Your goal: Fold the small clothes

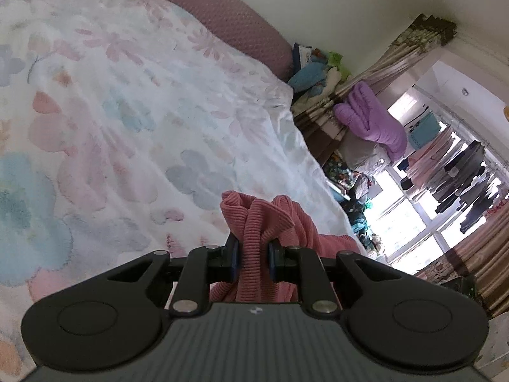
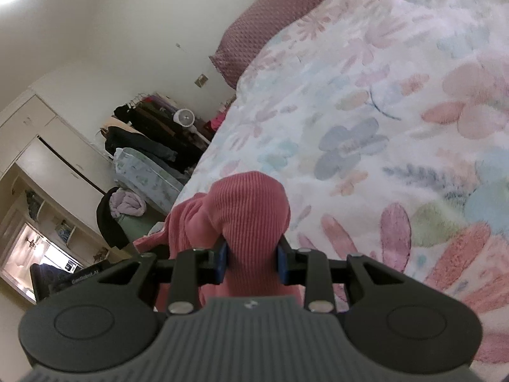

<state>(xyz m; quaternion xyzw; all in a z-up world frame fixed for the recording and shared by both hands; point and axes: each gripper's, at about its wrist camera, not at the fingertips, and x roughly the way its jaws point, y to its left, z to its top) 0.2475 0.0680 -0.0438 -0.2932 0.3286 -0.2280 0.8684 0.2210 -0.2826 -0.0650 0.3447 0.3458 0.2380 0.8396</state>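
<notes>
A pink ribbed garment [image 1: 254, 222] is bunched between the jaws of my left gripper [image 1: 253, 259], which is shut on it above the floral bedspread [image 1: 127, 111]. The cloth trails off to the right over the bed edge. In the right wrist view the same pink garment [image 2: 251, 210] bulges out of my right gripper [image 2: 253, 262], which is shut on another part of it. More of the garment hangs to the left of that gripper. Both grippers hold the cloth lifted over the floral bedspread [image 2: 366, 127].
A mauve headboard cushion [image 1: 229, 22] lines the far side of the bed. A purple towel [image 1: 372, 117], curtains and a window with hanging laundry [image 1: 461, 172] lie to the right. A wardrobe [image 2: 47, 146] and dark coats [image 2: 143, 133] stand left of the bed.
</notes>
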